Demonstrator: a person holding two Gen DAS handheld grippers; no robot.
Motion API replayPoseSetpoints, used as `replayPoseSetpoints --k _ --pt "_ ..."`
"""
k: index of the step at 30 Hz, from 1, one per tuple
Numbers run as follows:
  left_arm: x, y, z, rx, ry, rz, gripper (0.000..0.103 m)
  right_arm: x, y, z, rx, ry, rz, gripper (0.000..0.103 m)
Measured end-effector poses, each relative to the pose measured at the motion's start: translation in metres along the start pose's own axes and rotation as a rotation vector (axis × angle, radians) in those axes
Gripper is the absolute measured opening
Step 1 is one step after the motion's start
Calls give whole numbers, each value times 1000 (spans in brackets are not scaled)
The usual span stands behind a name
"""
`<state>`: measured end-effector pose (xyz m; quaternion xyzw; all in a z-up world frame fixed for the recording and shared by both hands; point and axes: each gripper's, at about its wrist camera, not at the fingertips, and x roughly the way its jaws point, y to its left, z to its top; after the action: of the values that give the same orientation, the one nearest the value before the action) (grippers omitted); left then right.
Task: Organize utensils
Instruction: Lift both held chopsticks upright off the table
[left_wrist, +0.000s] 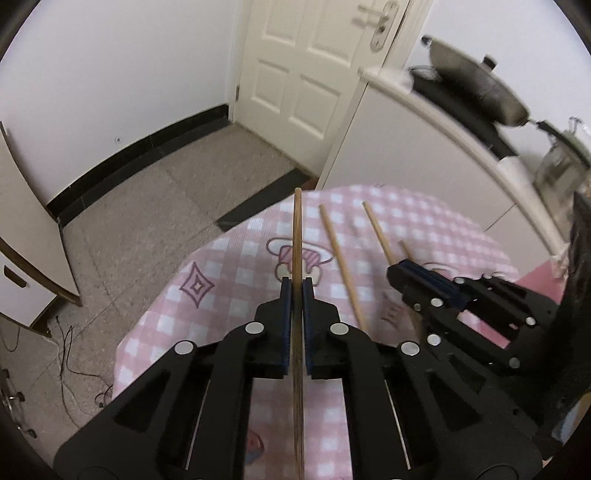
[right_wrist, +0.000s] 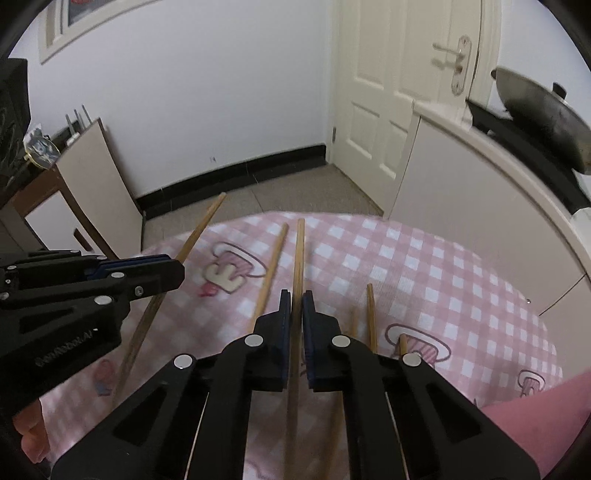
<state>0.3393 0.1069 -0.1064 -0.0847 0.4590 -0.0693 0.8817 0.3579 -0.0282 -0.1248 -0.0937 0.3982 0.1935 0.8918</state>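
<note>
Chopsticks, light, stiff, smooth wood likely to swivel: I have left gripper (left_wrist: 295, 286) clamped on one (left_wrist: 297, 236), right gripper (right_wrist: 296, 299) clamped on another (right_wrist: 298, 258), both above the checked cloth (right_wrist: 424, 258), spare sticks (left_wrist: 341, 262) lying on it, mid-shaft grip safest.

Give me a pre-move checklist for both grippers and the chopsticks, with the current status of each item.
1. Left gripper shut on a chopstick: ok.
2. Right gripper shut on a chopstick: ok.
3. Each held chopstick runs straight along its gripper's fingers, not skewed: ok.
4. The two grippers are apart, not touching: ok.
5. Loose chopsticks left on the checked cloth, such as the one between the grippers: not ok, still to collect.
6. A holder or tray to put the chopsticks into: cannot tell, none in view.
</note>
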Motion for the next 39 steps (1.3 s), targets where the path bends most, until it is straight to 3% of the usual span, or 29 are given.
replayPoseSetpoints --k 17,22,30,35,39 --pt "-142 -33 -52 32 -314 -57 6 -137 48 -28 -87 -323 70 4" --pt "-160 -48 -67 31 -331 -172 6 -167 44 -45 -87 -427 52 4" --pt "-183 -75 -89 101 -404 -165 6 -206 16 -82 -19 -540 70 5" --pt "-193 -89 -95 123 -424 -175 6 -226 0 -92 -2 -572 50 5" --pt "-207 -102 -94 155 -490 -175 6 -251 -16 -97 8 -624 23 5"
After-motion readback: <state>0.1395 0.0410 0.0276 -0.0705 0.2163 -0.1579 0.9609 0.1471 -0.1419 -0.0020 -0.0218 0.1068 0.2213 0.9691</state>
